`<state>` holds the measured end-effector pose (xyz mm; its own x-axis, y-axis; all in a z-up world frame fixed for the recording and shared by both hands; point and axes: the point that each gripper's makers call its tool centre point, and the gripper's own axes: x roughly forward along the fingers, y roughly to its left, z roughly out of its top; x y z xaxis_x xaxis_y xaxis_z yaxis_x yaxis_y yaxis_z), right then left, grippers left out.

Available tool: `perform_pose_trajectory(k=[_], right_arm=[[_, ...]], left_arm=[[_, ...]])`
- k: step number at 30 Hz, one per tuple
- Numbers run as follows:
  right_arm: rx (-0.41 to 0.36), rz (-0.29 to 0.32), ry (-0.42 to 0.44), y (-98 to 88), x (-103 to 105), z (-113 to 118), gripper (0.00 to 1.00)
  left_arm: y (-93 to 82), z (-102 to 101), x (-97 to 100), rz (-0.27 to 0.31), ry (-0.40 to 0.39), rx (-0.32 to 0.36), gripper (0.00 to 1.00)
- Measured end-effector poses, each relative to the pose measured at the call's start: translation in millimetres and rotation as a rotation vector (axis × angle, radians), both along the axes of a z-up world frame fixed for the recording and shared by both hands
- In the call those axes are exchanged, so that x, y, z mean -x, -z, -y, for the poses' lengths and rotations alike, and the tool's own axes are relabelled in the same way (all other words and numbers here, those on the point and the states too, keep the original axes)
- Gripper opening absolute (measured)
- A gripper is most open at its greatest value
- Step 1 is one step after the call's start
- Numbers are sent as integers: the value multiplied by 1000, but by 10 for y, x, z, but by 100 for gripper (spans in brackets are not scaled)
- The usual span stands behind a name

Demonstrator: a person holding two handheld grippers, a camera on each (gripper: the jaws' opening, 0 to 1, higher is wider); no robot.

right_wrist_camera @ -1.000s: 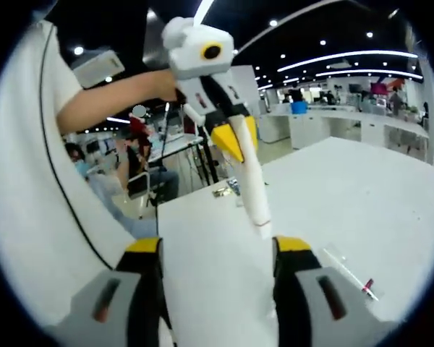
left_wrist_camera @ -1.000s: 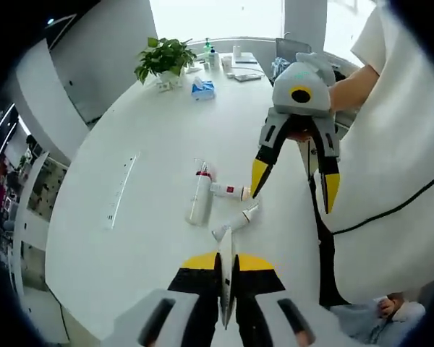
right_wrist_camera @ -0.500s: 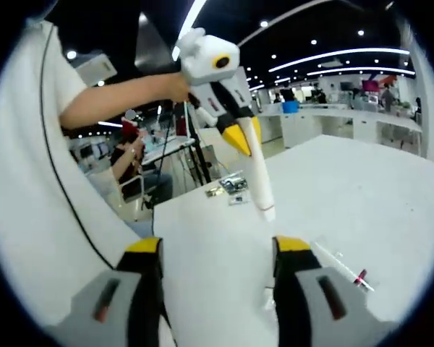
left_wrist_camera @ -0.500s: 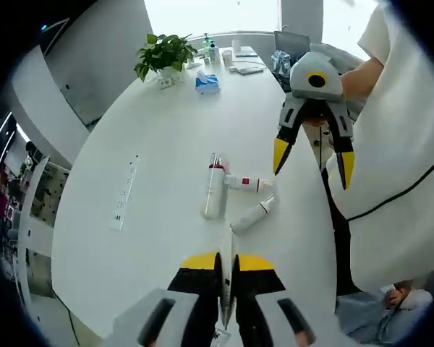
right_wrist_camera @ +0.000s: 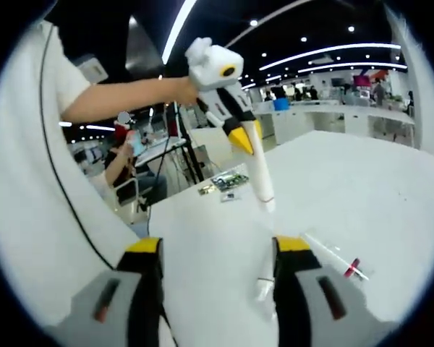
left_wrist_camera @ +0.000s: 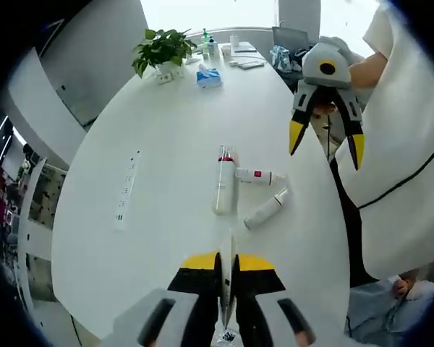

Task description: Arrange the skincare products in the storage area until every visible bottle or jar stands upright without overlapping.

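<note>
While three bottles (left_wrist_camera: 224, 189) lie on table (left_wrist_camera: 166, 144) — left gripper (left_wrist_camera: 226, 278) clamps white tube (right_wrist_camera: 259, 177), right gripper (left_wrist_camera: 325, 144) jaws apart.

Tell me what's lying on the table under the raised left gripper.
Three skincare containers lie on their sides on the white table: a tall bottle with a red collar and two smaller white tubes. The left gripper holds a white tube above them. Their undersides are hidden.
</note>
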<state>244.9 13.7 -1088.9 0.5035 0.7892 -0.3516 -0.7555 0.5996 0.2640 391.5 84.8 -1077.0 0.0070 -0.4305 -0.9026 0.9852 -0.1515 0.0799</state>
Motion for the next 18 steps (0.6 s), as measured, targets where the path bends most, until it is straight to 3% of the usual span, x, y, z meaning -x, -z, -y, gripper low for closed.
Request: perform_pose_trajectory(k=[18], right_arm=[[-4,-26,29,76,-70,79,59]], left_arm=[[231,-7,-383,-20,-14,-73,4]])
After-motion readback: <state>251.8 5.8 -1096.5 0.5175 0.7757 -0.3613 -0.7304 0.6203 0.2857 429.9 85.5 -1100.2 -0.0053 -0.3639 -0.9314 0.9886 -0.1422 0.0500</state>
